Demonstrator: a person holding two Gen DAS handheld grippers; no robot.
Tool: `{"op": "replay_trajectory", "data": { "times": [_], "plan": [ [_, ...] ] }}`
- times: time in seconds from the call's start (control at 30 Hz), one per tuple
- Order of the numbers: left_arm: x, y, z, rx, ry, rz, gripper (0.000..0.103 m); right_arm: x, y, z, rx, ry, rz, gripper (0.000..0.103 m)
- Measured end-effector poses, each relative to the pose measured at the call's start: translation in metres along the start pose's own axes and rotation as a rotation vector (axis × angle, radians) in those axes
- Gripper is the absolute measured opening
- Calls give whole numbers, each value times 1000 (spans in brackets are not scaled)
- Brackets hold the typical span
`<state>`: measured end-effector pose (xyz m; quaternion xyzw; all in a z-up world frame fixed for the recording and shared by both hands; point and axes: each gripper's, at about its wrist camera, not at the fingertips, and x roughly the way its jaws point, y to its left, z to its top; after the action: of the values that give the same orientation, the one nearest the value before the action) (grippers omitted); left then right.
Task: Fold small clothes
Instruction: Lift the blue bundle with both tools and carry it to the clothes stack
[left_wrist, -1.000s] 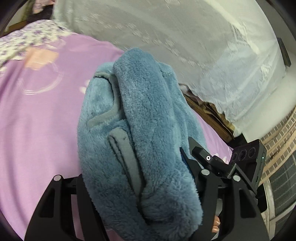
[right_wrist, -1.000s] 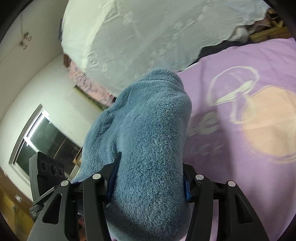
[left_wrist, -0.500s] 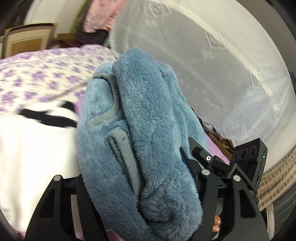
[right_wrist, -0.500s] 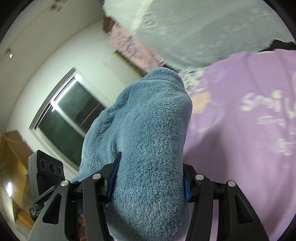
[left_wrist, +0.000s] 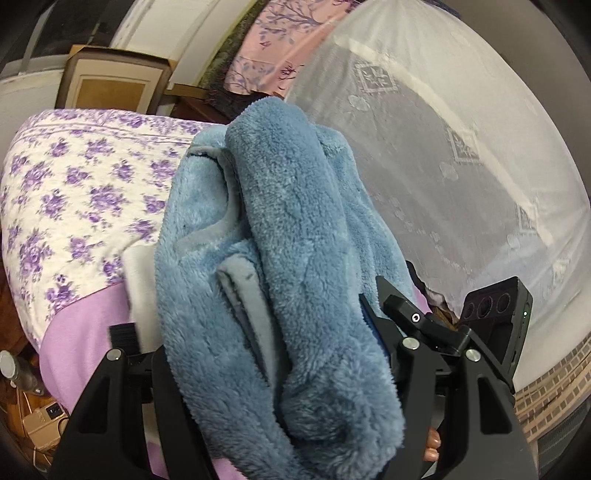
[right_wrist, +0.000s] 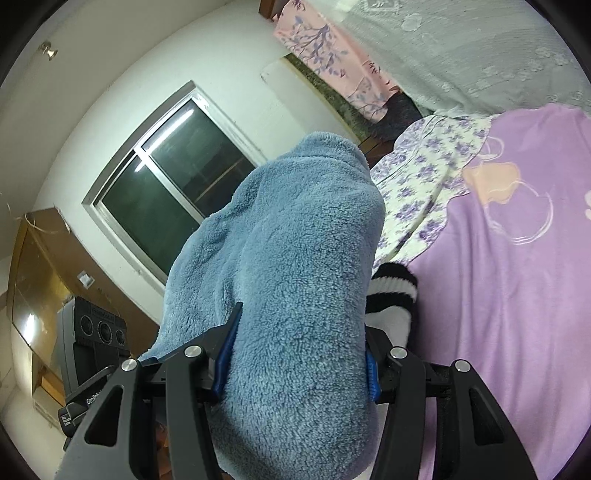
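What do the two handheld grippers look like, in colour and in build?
Both the left gripper and the right gripper are matte black frames with triangular cut-outs and silver bolt heads. Their fingers carry blue pads. Each view shows the other gripper's black box with three round lenses.

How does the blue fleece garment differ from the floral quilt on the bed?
The blue fleece garment is plain and fluffy; the floral quilt is white with purple flowers. The garment is bunched up and clamped in both grippers; the quilt lies spread flat on the bed. Both are soft fabric.
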<state>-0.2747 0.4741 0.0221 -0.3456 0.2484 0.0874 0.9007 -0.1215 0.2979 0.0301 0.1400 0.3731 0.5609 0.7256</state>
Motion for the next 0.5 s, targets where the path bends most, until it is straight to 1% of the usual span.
{"op": "replay_trajectory", "data": {
  "times": [0.23,0.27,0.3,0.33,0.4,0.5],
  "plan": [
    [14,31,-8,-54,36,4,64,28,-7,-8,5,49,-55,55],
    [18,37,-10,-60,44,11,65,32,-11,-11,15,58,-65,55],
    [20,43,-11,-71,52,19,70,36,-15,-14,27,69,-78,56],
    [24,50,-13,-91,59,30,72,40,-18,-18,30,74,-92,57],
    [31,62,-17,-114,64,37,81,45,-23,-23,18,73,-104,62],
    [34,66,-22,-86,42,70,83,50,-28,-28,21,85,-106,64]
  ]
}}
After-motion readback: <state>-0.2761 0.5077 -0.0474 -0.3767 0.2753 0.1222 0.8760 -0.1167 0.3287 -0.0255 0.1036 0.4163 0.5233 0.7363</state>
